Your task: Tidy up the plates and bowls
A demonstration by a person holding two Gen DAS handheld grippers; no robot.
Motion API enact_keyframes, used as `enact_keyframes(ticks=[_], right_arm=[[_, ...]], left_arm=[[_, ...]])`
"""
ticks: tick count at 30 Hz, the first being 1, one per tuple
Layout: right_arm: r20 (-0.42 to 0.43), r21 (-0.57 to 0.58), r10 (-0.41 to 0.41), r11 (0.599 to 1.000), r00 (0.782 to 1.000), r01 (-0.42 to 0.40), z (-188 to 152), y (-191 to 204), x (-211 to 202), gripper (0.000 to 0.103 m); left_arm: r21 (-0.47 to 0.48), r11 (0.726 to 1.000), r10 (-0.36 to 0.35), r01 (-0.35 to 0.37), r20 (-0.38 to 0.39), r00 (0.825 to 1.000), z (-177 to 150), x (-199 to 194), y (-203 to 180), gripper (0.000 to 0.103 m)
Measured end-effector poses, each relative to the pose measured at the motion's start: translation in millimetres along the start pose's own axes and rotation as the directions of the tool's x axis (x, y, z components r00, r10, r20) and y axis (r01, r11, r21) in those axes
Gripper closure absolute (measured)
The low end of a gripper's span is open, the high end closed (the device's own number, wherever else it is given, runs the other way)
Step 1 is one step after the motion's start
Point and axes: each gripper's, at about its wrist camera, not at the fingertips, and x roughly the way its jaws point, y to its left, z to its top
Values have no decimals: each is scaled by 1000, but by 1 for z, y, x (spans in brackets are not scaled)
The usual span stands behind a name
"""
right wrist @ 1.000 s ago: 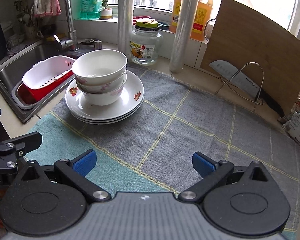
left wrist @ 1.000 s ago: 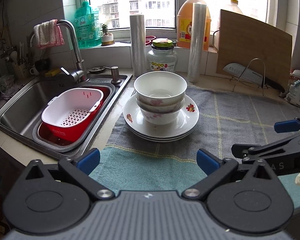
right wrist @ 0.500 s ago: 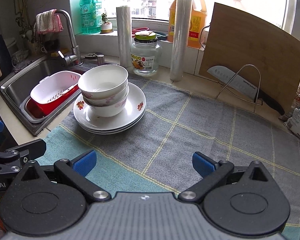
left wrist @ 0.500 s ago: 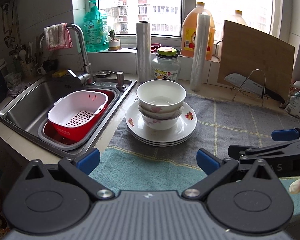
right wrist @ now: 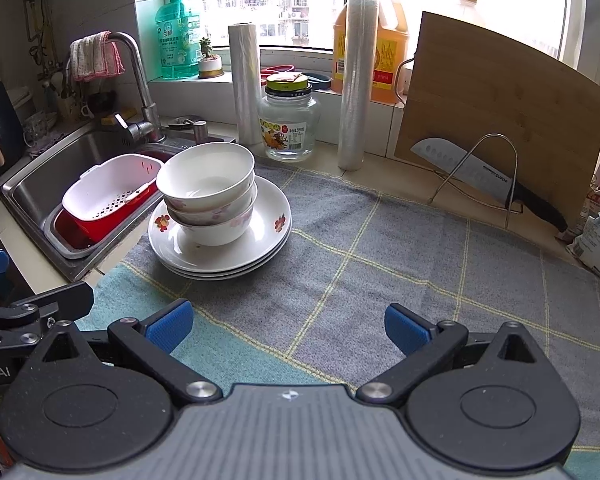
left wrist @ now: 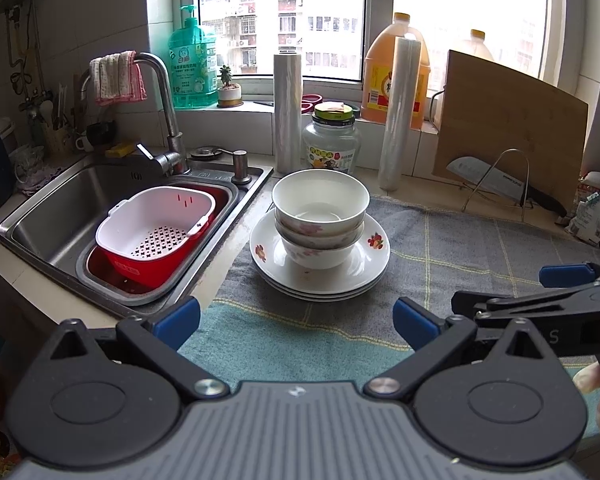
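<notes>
Right wrist view: bowls (right wrist: 206, 184) stacked on plates (right wrist: 220, 240), centre left.
Behind: jar (right wrist: 289, 120), rolls (right wrist: 354, 84).
Left gripper (left wrist: 296, 318): wide, empty.
Right gripper (right wrist: 286, 326): wide, empty.

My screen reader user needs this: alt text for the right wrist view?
Three nested white floral bowls sit on stacked white plates on a grey checked cloth beside the steel sink; the open right gripper is empty.

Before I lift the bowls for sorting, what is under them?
The stacked bowls sit on a pile of flowered plates, three rims showing, on the cloth. Plate centres are covered.
</notes>
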Motion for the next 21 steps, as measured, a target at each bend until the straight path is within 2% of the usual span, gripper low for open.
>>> enact_keyframes(ticks=[21], right_arm=[[12, 6, -9, 1000, 1000, 9, 5, 1, -2, 0]], left_arm=[[-5, 1000, -11, 11, 7, 1000, 5, -2, -2, 1]])
